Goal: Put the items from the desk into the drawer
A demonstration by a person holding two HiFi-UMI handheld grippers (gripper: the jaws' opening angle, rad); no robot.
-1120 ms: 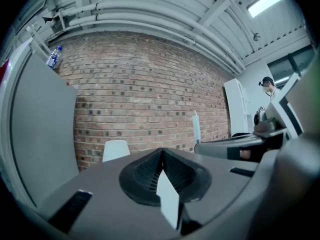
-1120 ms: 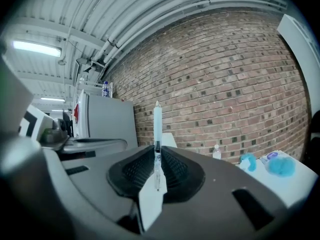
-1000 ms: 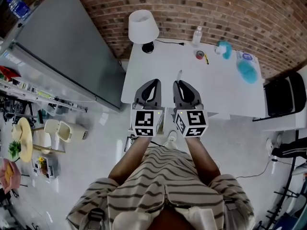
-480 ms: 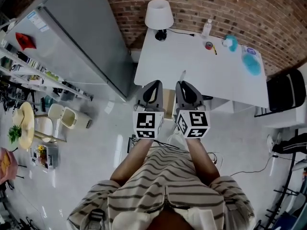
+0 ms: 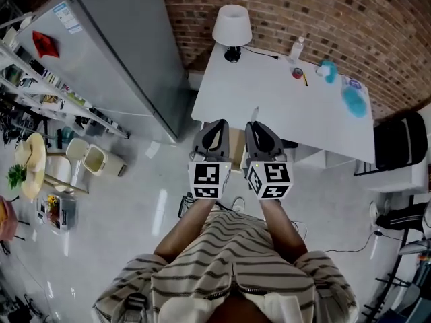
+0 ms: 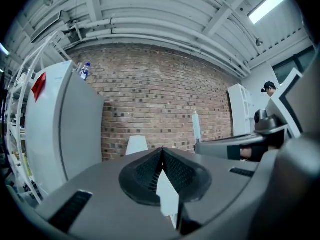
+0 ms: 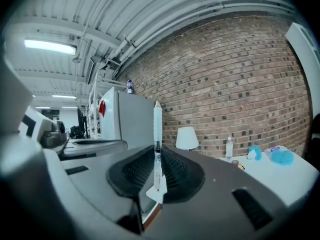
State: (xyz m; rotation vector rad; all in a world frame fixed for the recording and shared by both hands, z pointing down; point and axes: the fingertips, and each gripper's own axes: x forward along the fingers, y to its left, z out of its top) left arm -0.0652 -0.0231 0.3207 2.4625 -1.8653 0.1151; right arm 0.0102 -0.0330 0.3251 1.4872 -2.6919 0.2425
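Left gripper (image 5: 217, 122): held out in front of the person in the striped shirt (image 5: 229, 268), just short of the desk's near edge. In its own view (image 6: 161, 150) the two dark ribbed pads meet at the tip, and nothing is caught between them.
Right gripper (image 5: 253, 122): held just beside the left gripper and pointing the same way. Its jaws are closed on a slim white pen with a clear barrel (image 7: 157, 129).
Pen: it stands upright between the pads of the right gripper (image 7: 157, 149), with its upper end well above the jaws. In the head view it shows as a thin pale line (image 5: 255, 113) over the desk's near edge.
Desk: a white rectangular desk (image 5: 269, 103) set against a red brick wall (image 5: 337, 5).
Items on the desk: all lie along the far and right sides, well apart from both grippers.
- a white-shaded table lamp on a black base (image 5: 232, 25)
- a clear plastic bottle (image 5: 297, 48)
- a small red ring-shaped roll (image 5: 297, 73), with a thin yellow stick (image 5: 306, 80) just beside it
- a small teal fluffy item (image 5: 328, 70)
- a larger teal fluffy item (image 5: 355, 102)
Surroundings: a tall grey refrigerator (image 5: 114, 52) stands to the left of the desk, and a black chair (image 5: 399, 140) at its right end.
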